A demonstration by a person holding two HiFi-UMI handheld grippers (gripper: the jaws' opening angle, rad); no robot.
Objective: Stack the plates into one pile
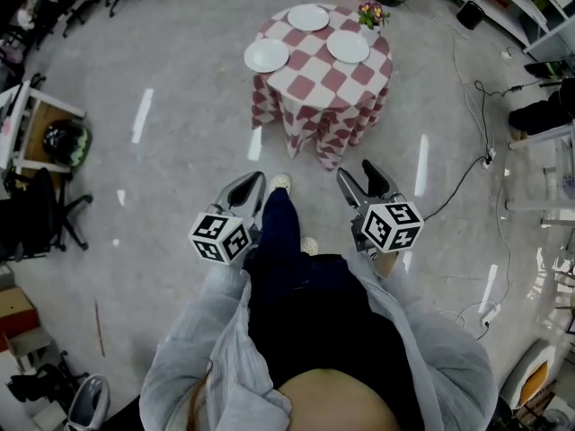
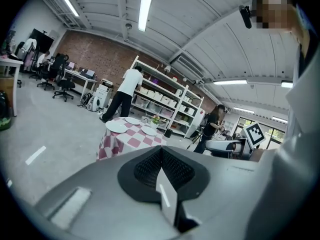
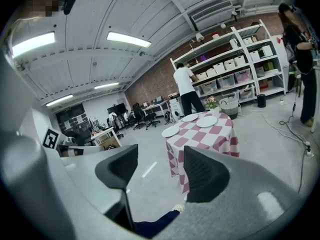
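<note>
Stood well short of the table (image 1: 310, 88), with both grippers held low ahead of the body and aimed toward it. Held the left gripper (image 1: 250, 185) shut, pads met and nothing between them (plainest in its own view). Held the right gripper (image 1: 359, 178) at a middling gap, empty, with only floor and a shoe showing through the jaws. Touched nothing with either.

Counted three plates on the table, all apart and none stacked. Found the near plate (image 1: 267, 56) at the table's near-left edge, the right plate (image 1: 348, 46) toward its right side, and the far plate (image 1: 308, 17) at its far edge. Noted flowers (image 1: 369, 13) at the table's far-right rim, just beside the right plate.

Judged the plates to lie straight ahead and out of reach, with the table about centred between the grippers. Judged the near plate closer to the left gripper and the right plate closer to the right one. Saw no long axis to line up with: round, white, shallow, empty, lying flat on the checked cloth (image 1: 296, 115). Expected smooth rims, likely to slip in a light pinch.
</note>
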